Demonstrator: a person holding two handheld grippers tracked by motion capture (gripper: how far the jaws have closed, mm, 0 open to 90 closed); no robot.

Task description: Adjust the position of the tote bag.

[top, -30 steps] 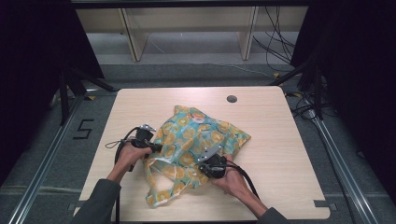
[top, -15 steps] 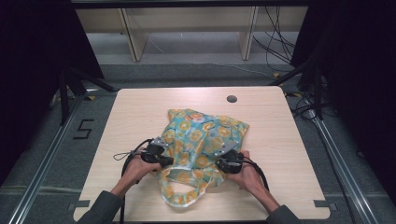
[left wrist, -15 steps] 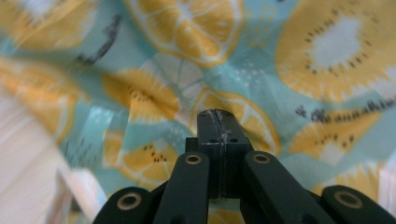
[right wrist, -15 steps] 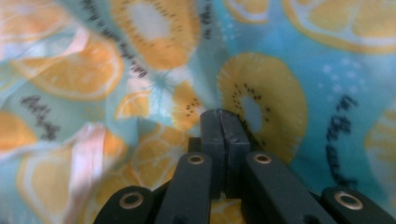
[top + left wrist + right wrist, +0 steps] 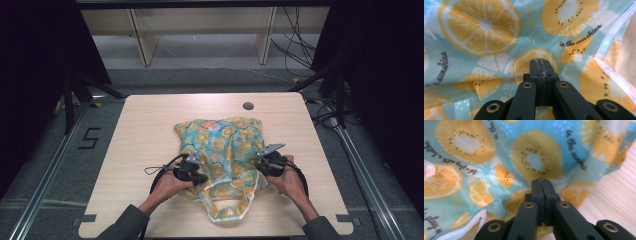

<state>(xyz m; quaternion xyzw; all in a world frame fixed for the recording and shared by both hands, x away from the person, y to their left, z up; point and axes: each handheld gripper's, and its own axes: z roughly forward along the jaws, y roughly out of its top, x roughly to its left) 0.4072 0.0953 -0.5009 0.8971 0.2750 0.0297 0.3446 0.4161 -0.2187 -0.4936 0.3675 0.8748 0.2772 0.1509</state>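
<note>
— Pale wooden bench (image 5: 150, 130): what lies there?
— A turquoise plastic bag printed with orange fruit slices (image 5: 225, 145), mid-bench.
— Grippers?
— Left gripper (image 5: 197, 176) and right gripper (image 5: 261, 165) at its sides, fingers pressed together.

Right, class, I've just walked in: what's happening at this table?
A person sits at a wooden table working a fruit-print bag with a claw in each hand. The left claw is at the bag's left edge and the right claw at its right edge. Both sets of jaws are closed. The bag lies fairly flat, its handles towards the person.
</note>
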